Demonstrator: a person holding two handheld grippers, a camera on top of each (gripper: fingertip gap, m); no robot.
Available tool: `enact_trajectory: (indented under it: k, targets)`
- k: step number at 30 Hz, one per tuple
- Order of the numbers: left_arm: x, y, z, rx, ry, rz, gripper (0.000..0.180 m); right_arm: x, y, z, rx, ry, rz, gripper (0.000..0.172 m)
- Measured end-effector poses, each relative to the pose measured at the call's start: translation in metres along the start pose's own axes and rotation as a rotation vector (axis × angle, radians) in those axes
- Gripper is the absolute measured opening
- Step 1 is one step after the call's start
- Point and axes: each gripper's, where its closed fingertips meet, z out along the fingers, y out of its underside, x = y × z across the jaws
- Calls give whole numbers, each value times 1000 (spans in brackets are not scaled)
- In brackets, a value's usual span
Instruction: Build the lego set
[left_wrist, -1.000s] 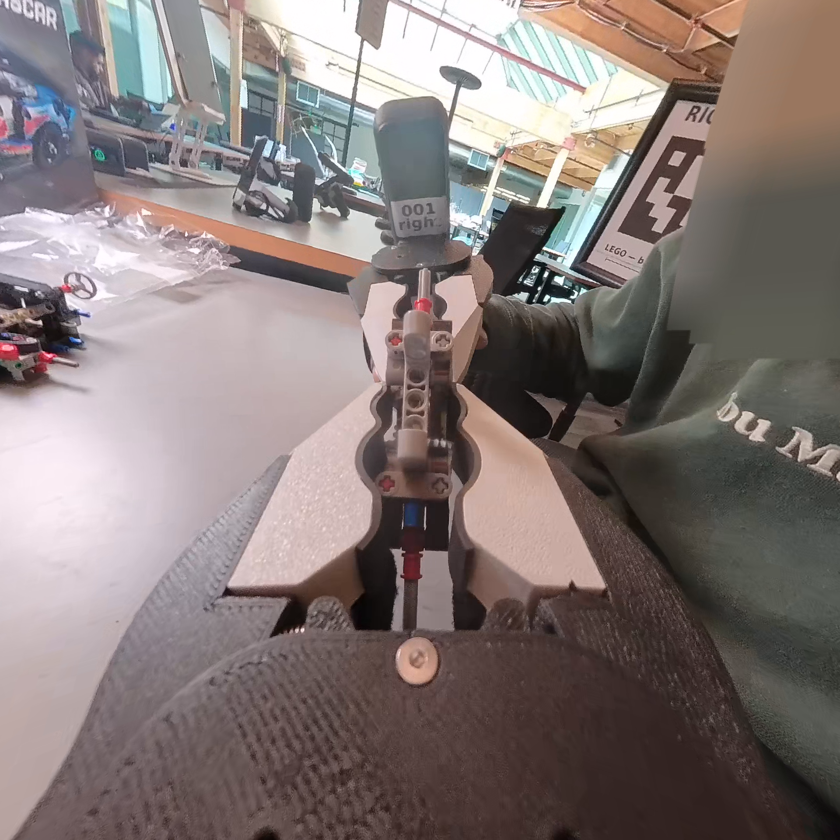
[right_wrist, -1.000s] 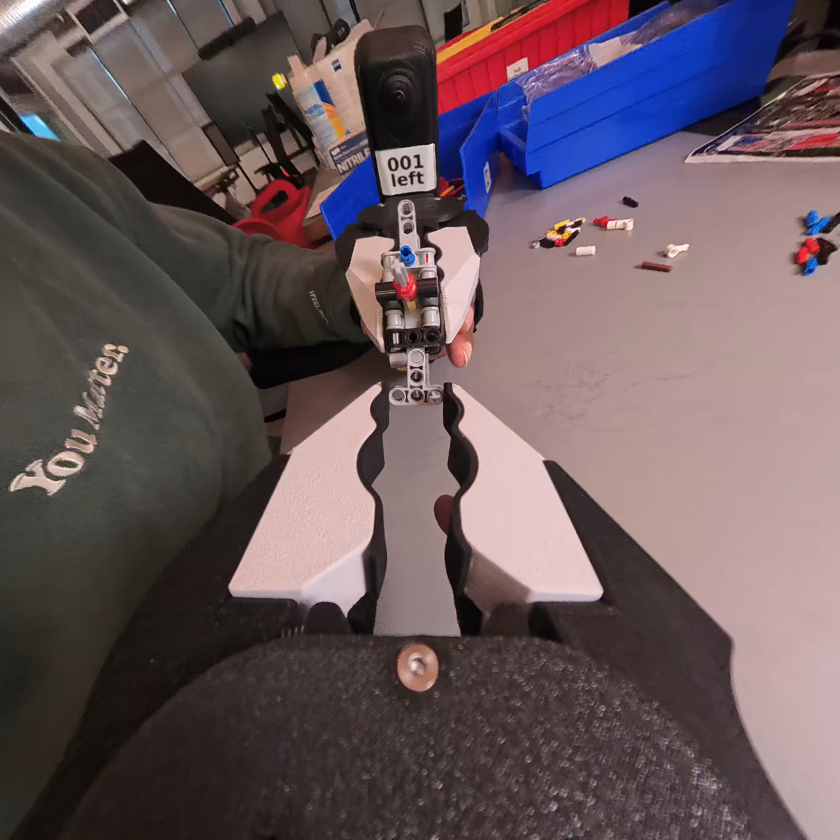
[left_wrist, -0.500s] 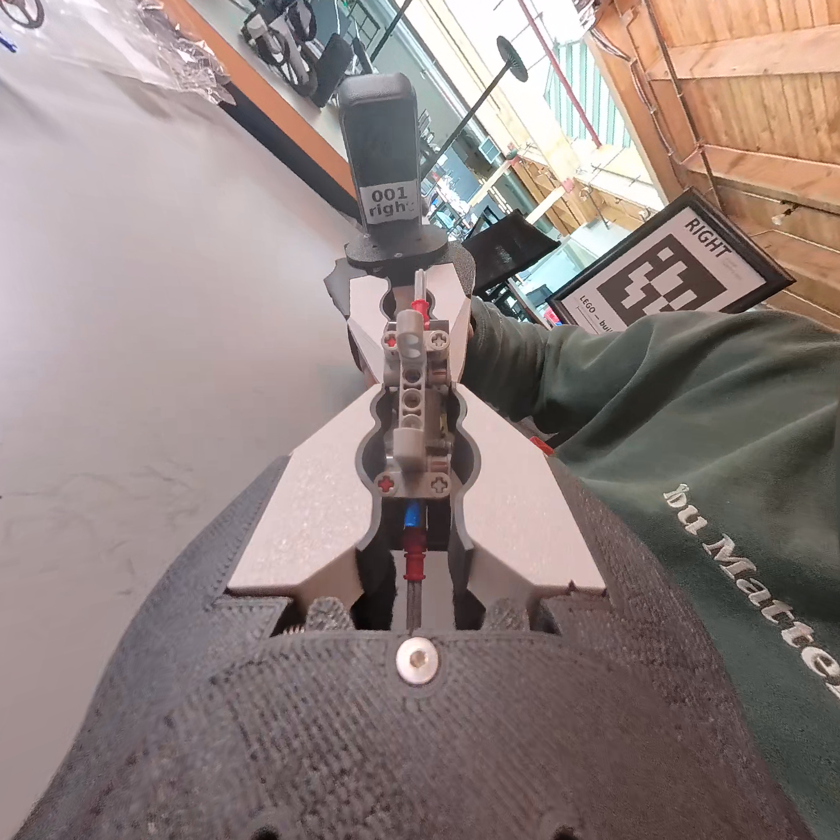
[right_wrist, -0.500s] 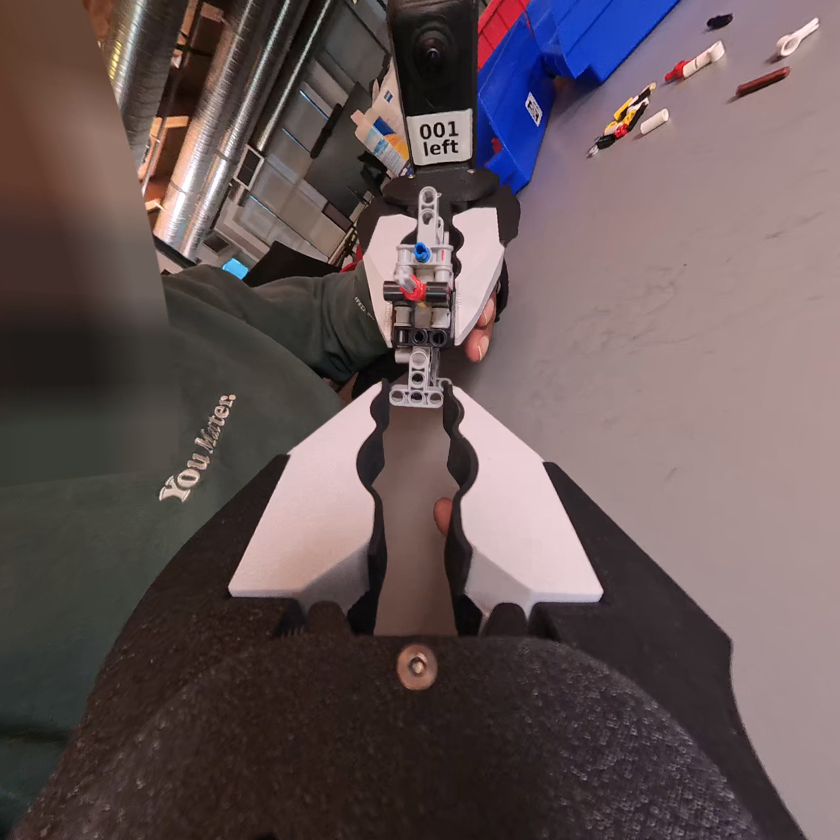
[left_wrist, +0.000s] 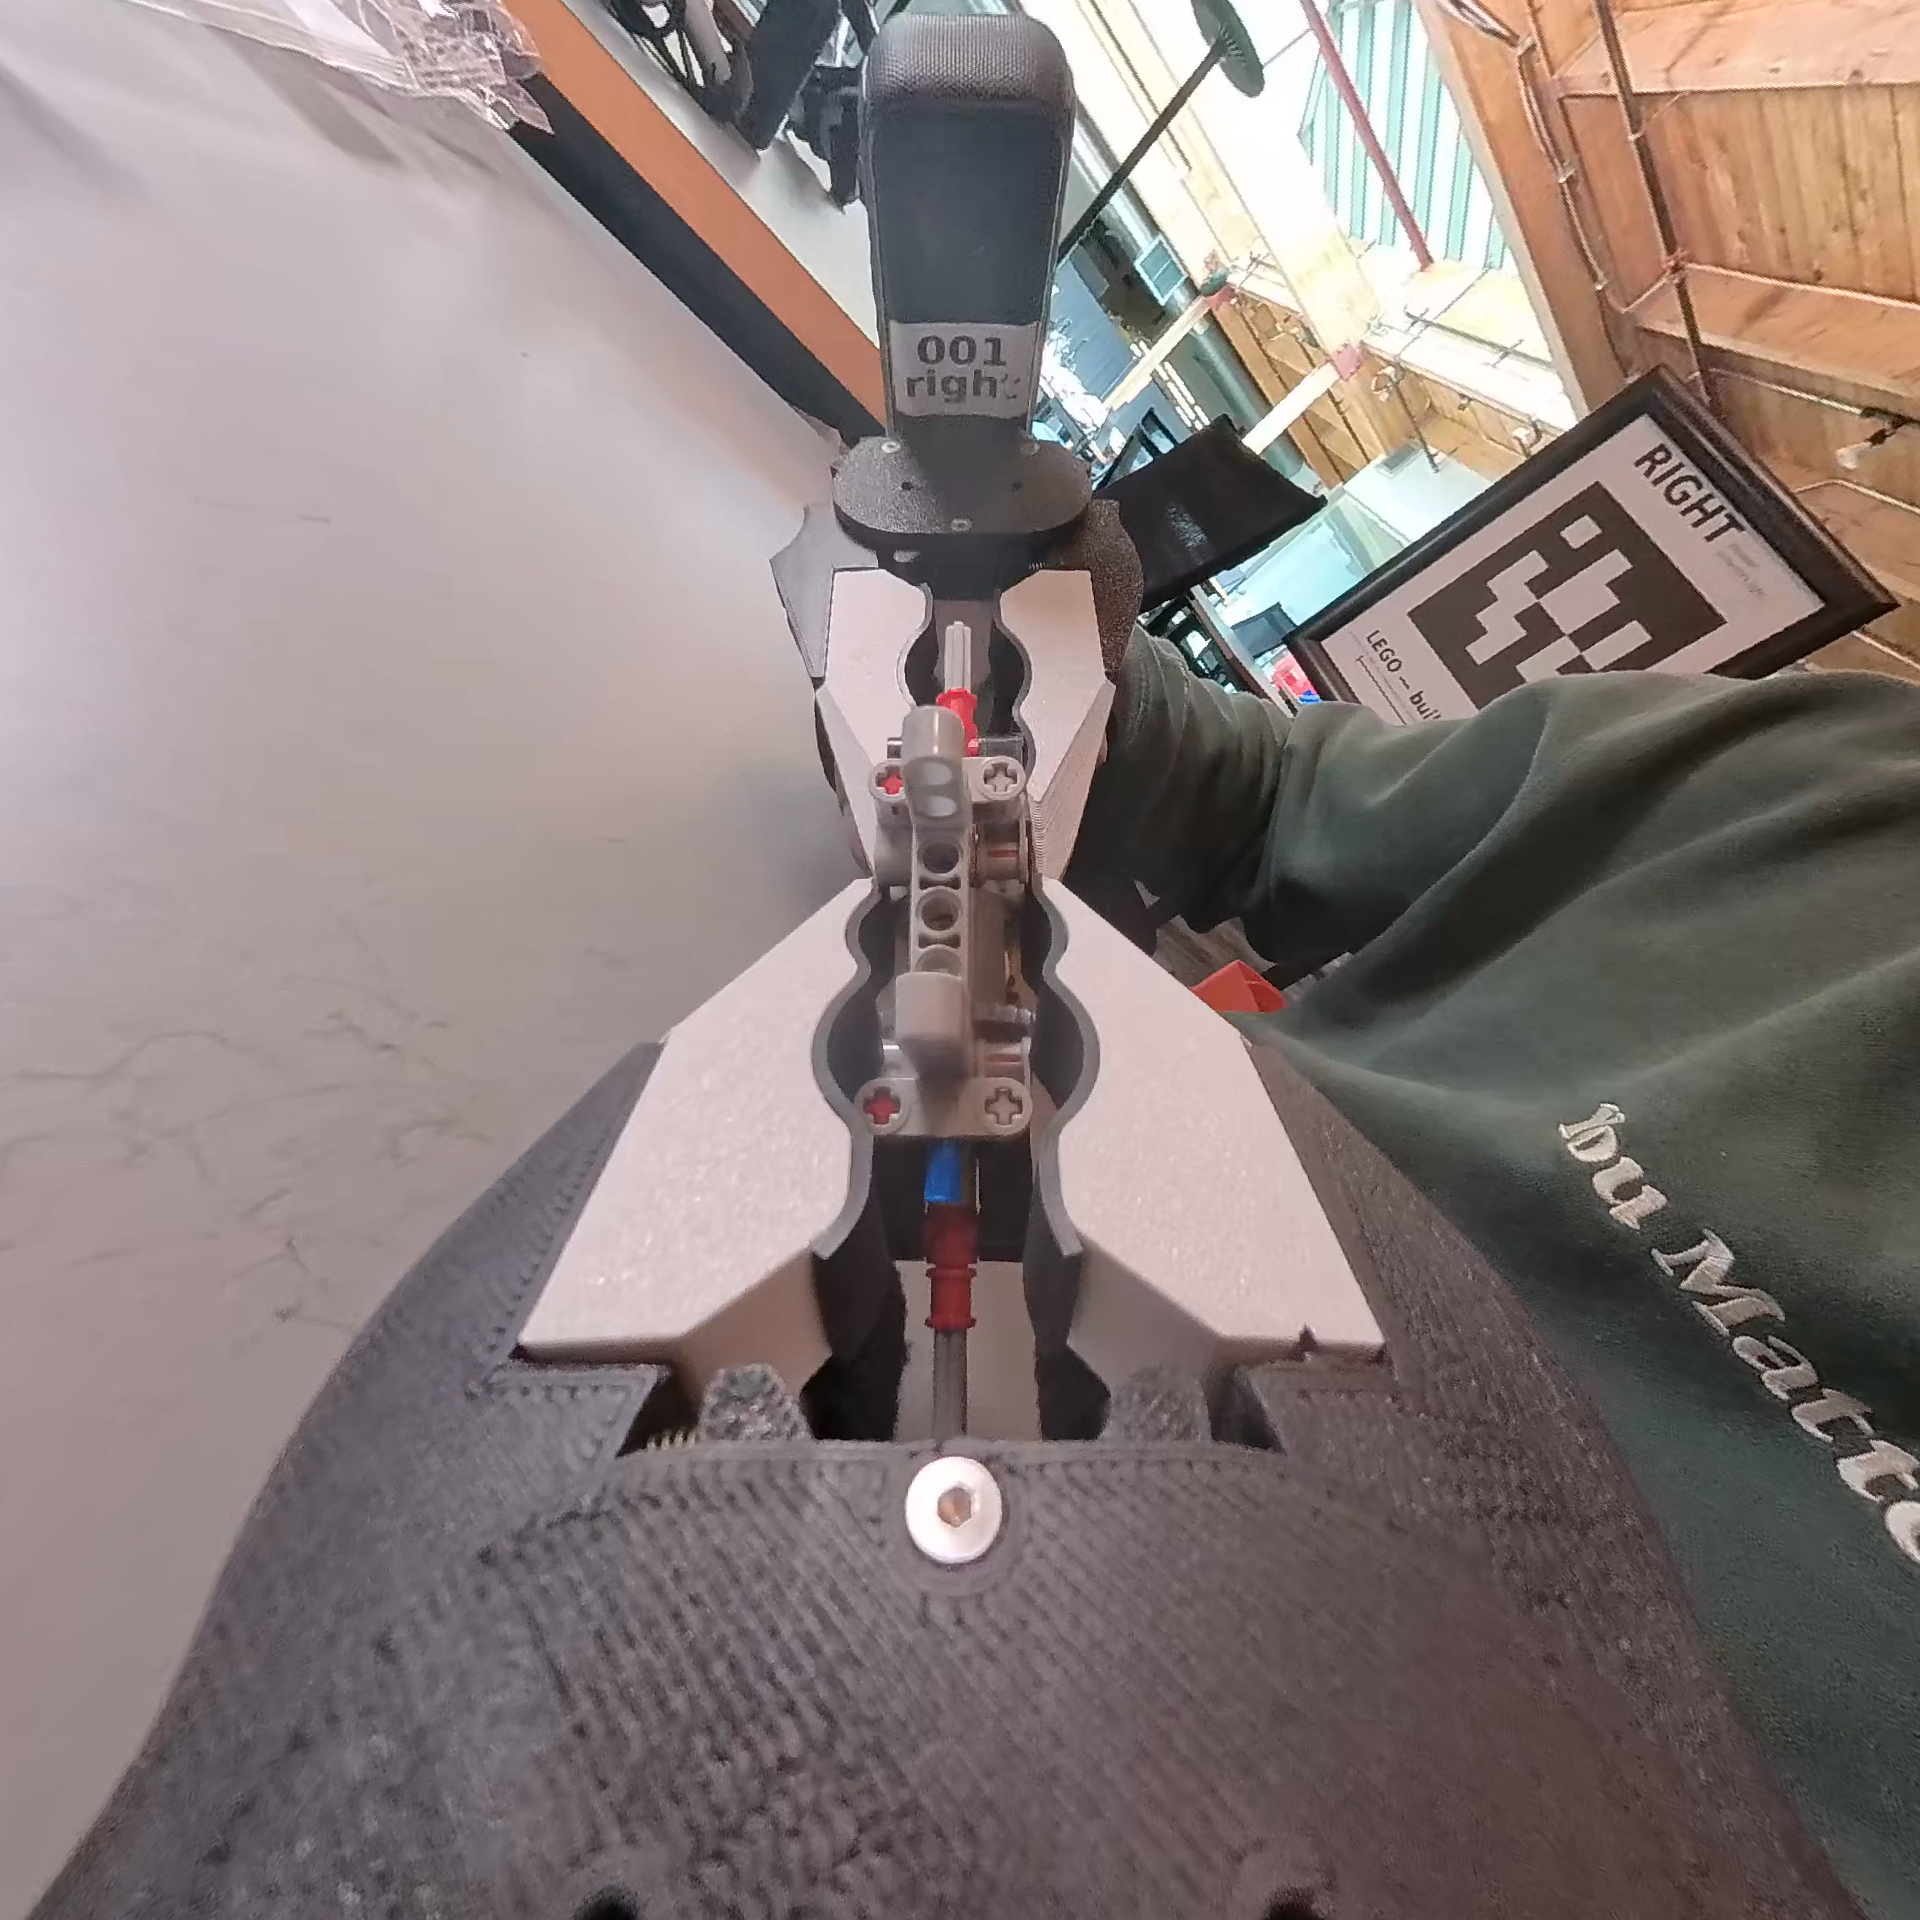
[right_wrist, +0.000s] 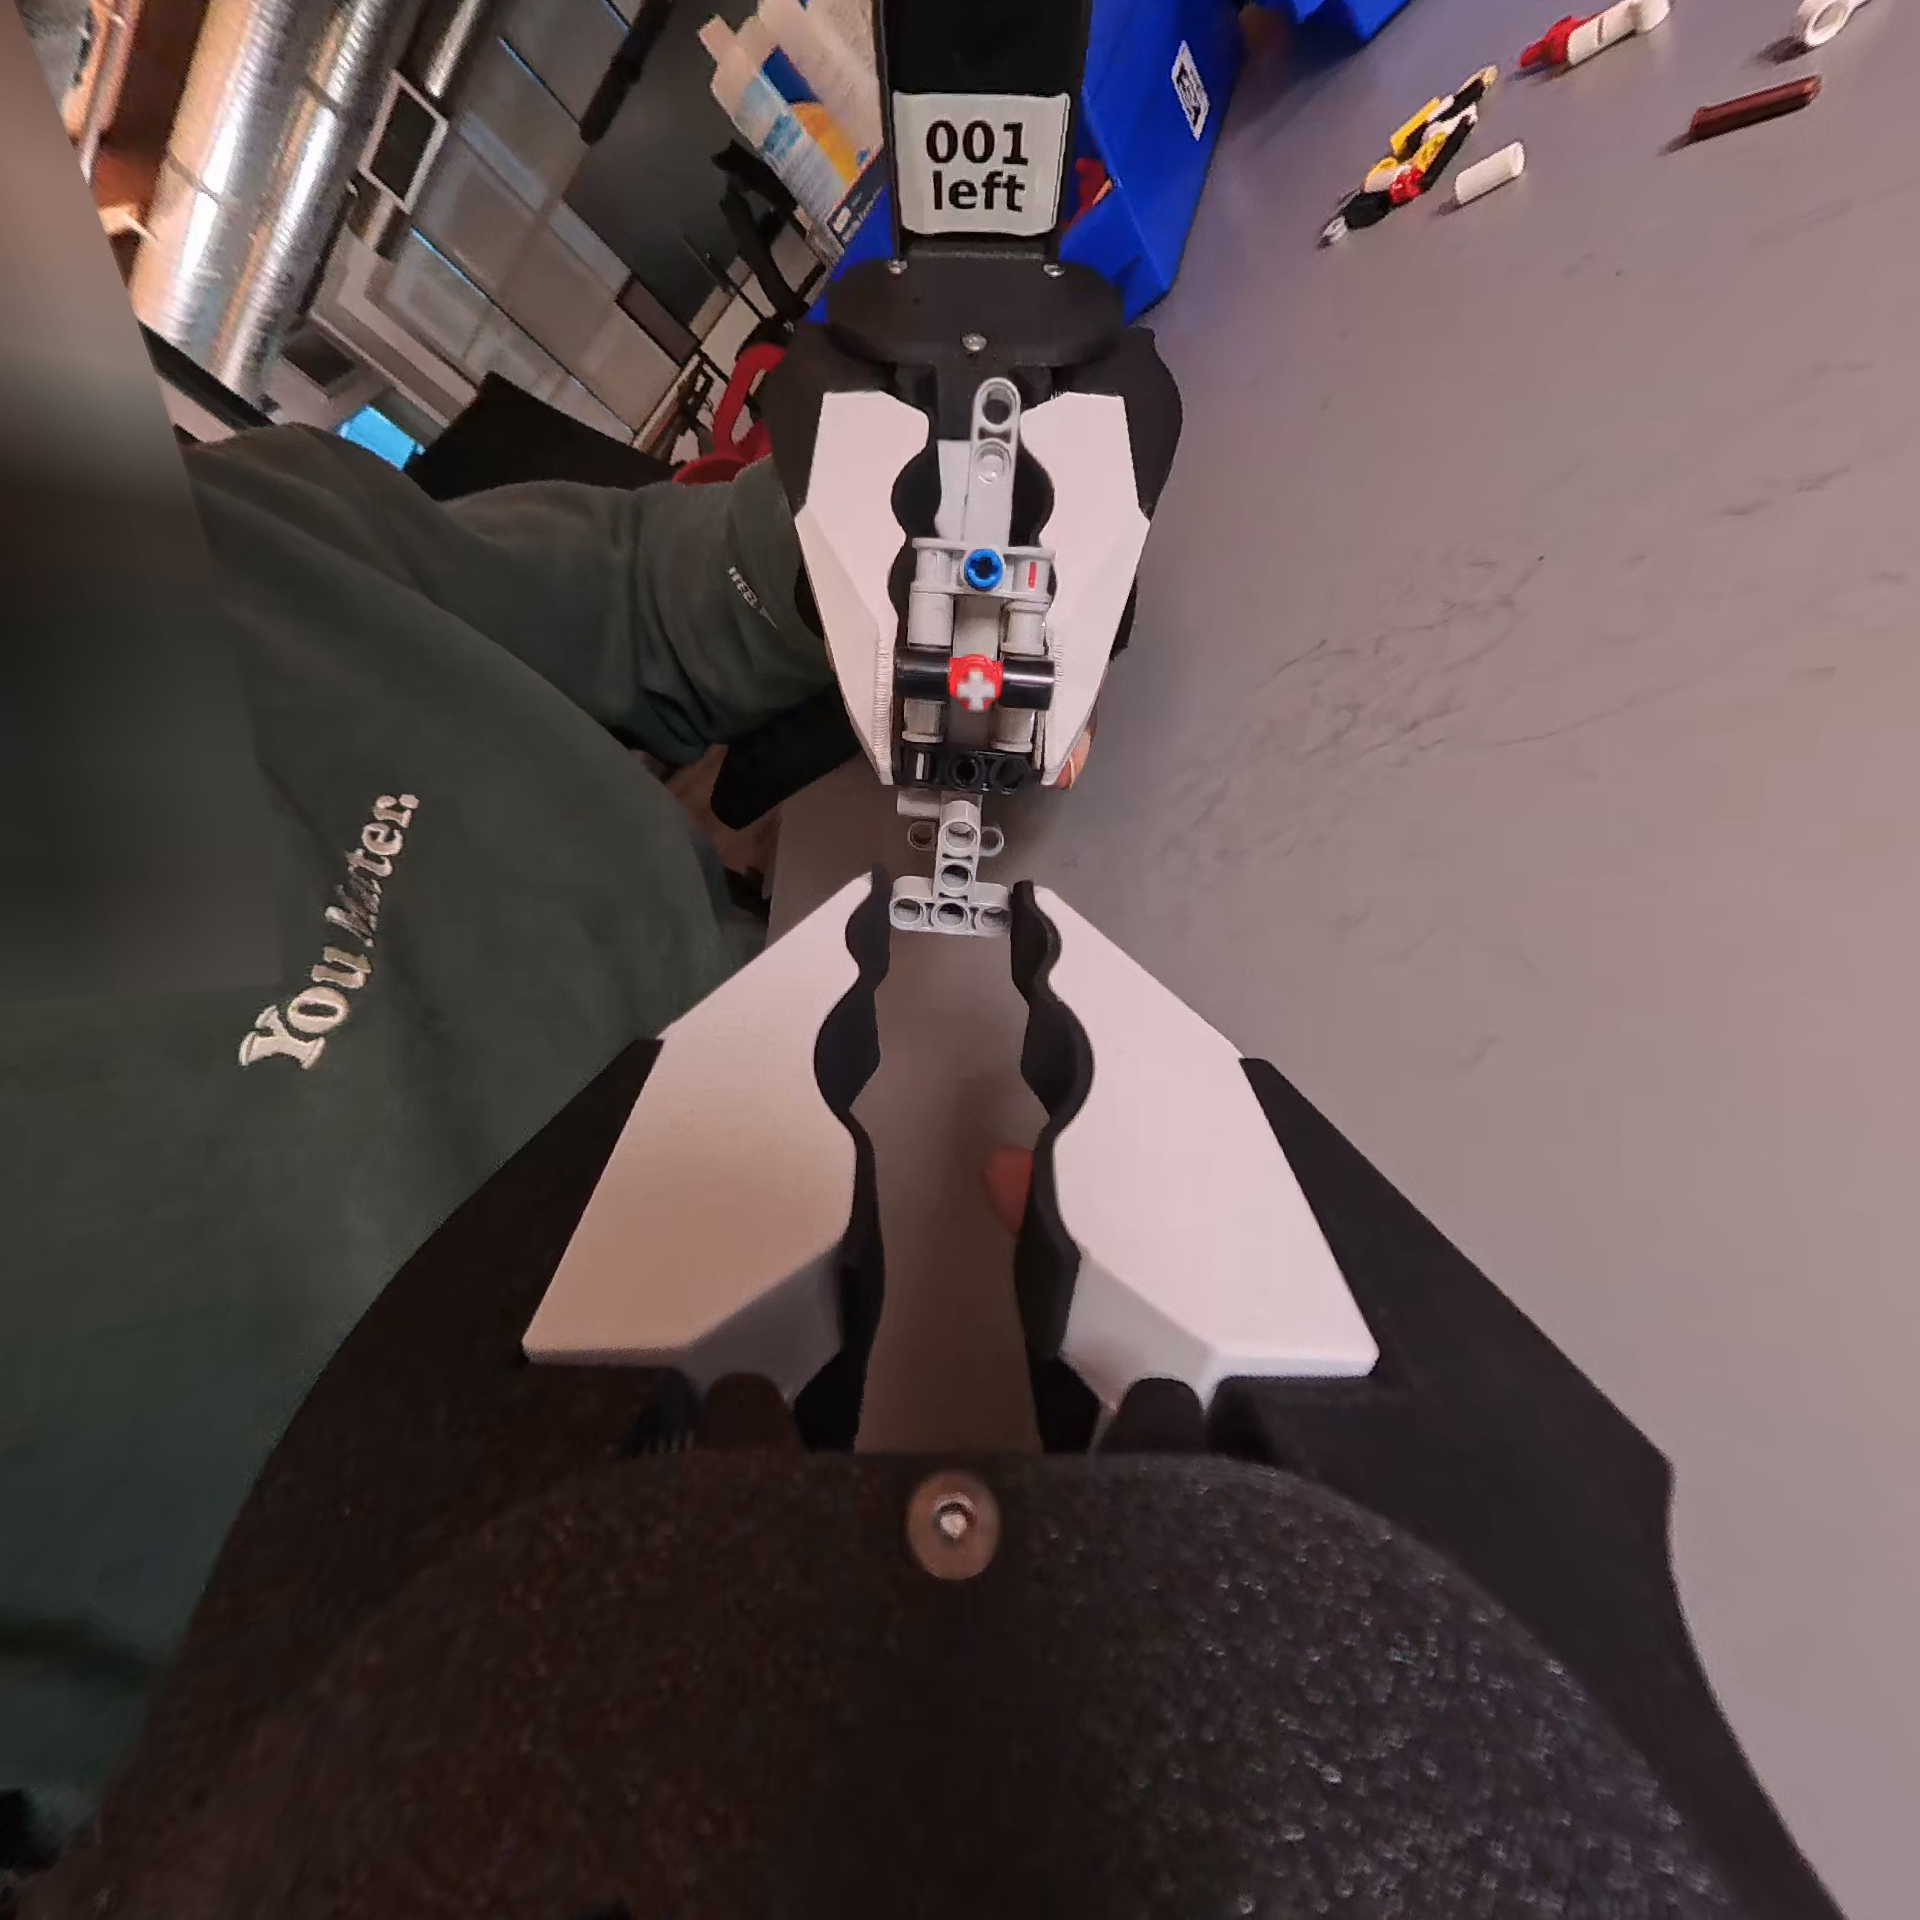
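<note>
Here the risk, as I judge it, is the small grey plastic building-brick assembly (left_wrist: 940, 935), with red and blue pins, twisting or popping apart, because two grips bear on it from opposite ends while it hangs above the grey desk (left_wrist: 312, 623). The left gripper (left_wrist: 951, 914) has its jaws pinching the assembly's main body deep between the white fingers (left_wrist: 748, 1049). The right gripper (right_wrist: 951, 914) has its jaws clamped on the grey T-shaped beam (right_wrist: 951, 904) at the tips only, a shallow hold that could slip. Loose small parts (right_wrist: 1413, 171) lie well apart on the desk.
</note>
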Motion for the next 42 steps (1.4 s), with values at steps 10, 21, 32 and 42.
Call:
enact_trajectory:
  k: [10,21,32,42]
  targets:
    - [0,17,9,-87,-9,29,23,1,23,5,-267,35,-80,21]
    - [15,24,19,-100,27,95,24,-13,28,5,-383,52,-159,6]
    - [16,-3,6,48,63,75,24,-28,-17,-16,21,121,-255,36]
    - [-11,-15,-14,89,-70,156,23,18,42,-46,-355,518,-458,28]
